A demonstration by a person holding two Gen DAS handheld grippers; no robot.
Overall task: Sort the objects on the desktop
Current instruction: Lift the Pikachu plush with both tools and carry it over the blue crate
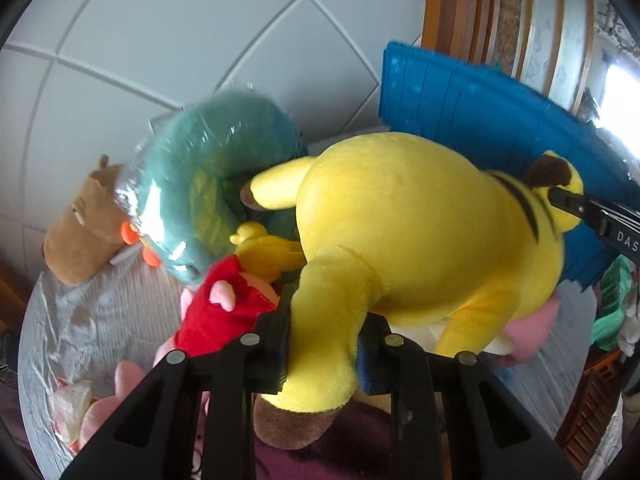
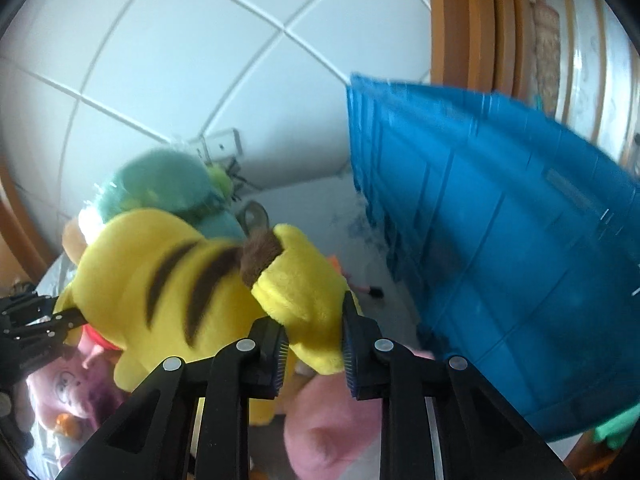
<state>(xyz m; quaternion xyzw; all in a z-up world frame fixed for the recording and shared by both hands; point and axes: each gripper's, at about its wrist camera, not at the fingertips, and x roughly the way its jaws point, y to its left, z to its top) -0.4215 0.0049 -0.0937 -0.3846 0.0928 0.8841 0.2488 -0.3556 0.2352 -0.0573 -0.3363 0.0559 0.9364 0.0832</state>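
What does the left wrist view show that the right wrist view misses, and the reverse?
Only the left wrist view shows the red plush and the left claw shut on the yellow plush at a brown-tipped limb. Only the right wrist view shows the plush's brown back stripes and the right claw gripping its tail. Both show the blue crate, the green plastic-wrapped plush, the white tiled wall and pink plush toys below.

Bright daylight, fisheye warp, motion blur
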